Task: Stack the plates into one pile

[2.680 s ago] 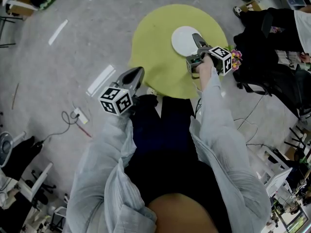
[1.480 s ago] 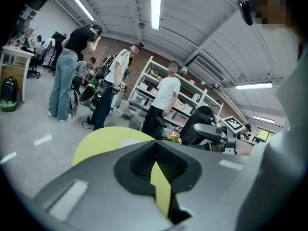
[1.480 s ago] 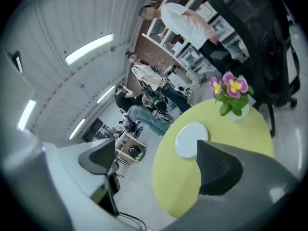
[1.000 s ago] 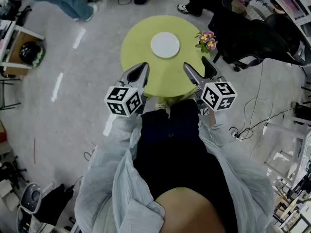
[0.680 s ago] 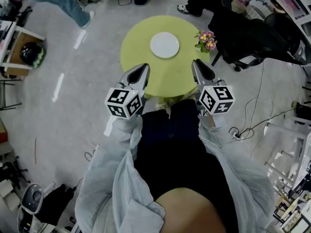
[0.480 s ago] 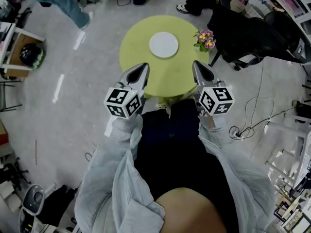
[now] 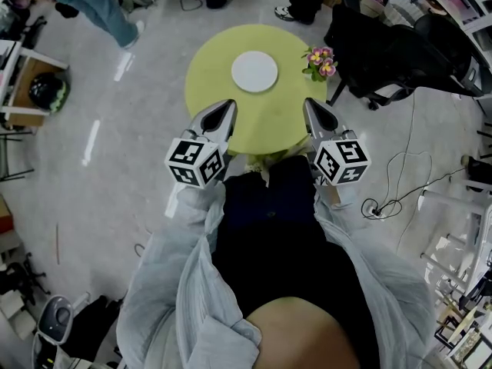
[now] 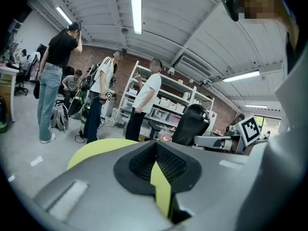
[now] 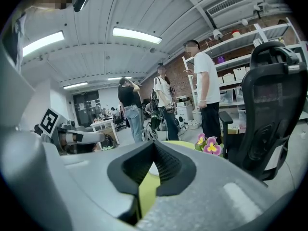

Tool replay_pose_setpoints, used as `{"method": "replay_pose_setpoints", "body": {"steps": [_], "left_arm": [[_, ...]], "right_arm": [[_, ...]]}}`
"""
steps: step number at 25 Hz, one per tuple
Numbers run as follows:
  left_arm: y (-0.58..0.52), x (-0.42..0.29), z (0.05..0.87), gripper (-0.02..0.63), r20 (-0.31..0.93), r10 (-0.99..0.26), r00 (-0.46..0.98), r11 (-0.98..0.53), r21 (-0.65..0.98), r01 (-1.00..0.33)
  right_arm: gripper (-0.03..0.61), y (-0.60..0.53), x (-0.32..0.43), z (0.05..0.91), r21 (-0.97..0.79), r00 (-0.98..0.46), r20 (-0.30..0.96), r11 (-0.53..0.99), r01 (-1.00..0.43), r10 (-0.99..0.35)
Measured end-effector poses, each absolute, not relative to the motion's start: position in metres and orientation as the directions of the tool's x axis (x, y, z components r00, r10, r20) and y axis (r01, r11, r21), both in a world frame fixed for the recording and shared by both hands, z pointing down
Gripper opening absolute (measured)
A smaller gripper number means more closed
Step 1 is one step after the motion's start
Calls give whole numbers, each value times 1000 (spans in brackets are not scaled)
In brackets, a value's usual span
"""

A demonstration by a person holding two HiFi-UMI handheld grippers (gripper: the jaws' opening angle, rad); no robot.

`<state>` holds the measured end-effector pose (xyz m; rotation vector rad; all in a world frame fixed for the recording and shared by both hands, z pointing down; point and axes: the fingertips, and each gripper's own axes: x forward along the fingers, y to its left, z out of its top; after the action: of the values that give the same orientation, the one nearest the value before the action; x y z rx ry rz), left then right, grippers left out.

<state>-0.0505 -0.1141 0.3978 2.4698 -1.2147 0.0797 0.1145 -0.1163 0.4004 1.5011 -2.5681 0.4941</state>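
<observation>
Right gripper (image 7: pixel 311 106) has drawn well back from the spot where it reached over the table earlier. Its jaws, apart a second ago, are now pressed together with nothing between them. Left gripper (image 7: pixel 225 108) sits level beside it, and its jaws meet at the tips too, also empty. Both hover over the near edge of the round yellow-green table (image 7: pixel 204 79), held out from pale grey sleeves.

Ahead of them, roughly midway between the two, lies the white plate (image 7: pixel 254 71), flat on the tabletop and well apart from either gripper. From above I cannot tell how many plates are in it. Just ahead of the right gripper, at the table's rim, stands a small bunch of pink and yellow pansies (image 7: pixel 320 61). Further right of that gripper is a black office chair (image 7: pixel 384 60). Beyond the table, past the left gripper, several people (image 8: pixel 144 100) stand by shelving.
</observation>
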Motion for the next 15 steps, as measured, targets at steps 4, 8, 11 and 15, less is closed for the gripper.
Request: {"method": "replay_pose_setpoints", "body": {"steps": [4, 8, 11, 15], "left_arm": [[-117, -47, 395, 15, 216, -752, 623, -555, 304, -774], [-119, -47, 396, 15, 216, -755, 619, -551, 301, -778], [-121, -48, 396, 15, 218, -757, 616, -550, 297, -780], [-124, -47, 397, 15, 216, -759, 615, -549, 297, -781]], "right_arm": [[2, -119, 114, 400, -212, -502, 269, 458, -863, -822], [2, -121, 113, 400, -208, -506, 273, 463, -861, -818], [2, -123, 112, 400, -211, -508, 273, 465, -860, -817], [2, -126, 114, 400, -213, -508, 272, 464, -860, -817]]}}
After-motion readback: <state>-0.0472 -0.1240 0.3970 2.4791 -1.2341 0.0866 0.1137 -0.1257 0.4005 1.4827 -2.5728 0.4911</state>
